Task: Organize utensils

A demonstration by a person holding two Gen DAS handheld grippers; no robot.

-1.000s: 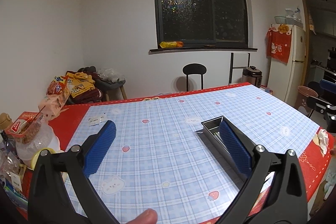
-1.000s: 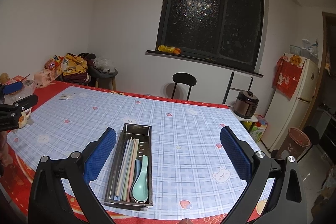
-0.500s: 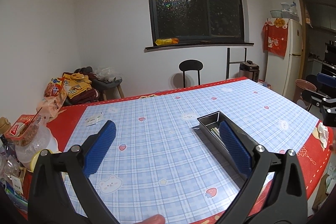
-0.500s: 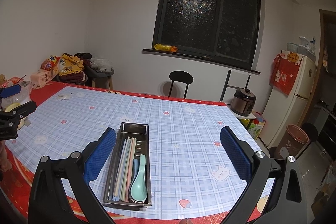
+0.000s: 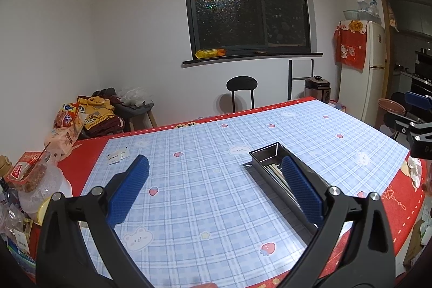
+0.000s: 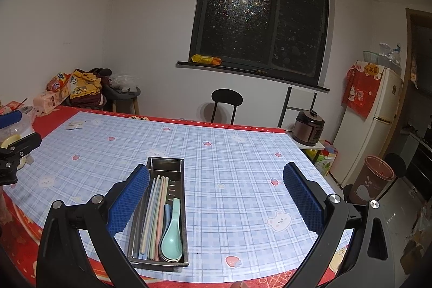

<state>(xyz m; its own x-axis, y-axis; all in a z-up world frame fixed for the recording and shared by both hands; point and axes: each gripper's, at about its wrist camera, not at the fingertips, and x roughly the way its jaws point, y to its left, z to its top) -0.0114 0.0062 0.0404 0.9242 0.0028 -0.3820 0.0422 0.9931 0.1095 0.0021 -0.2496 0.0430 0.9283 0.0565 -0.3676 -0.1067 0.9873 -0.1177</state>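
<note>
Two grippers wide open, both empty, above the checked table [image 6: 243, 153].
The left gripper [image 5: 216, 193] and right gripper [image 6: 216, 196] hover; the steel tray [image 6: 176, 166] near the front edge holds pastel chopsticks [image 6: 155, 212] and stacked spoons [image 6: 172, 239]. No writing is legible.

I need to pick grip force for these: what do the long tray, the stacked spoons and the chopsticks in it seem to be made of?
The long rectangular grey tray looks like brushed stainless steel: dull reflective walls, sharp folded rim. The stacked mint-green soup spoons look like matte plastic or melamine, possibly glazed ceramic; their sheen is soft. The pastel chopsticks seem to be matte plastic or composite, evenly coloured and without grain.
</note>
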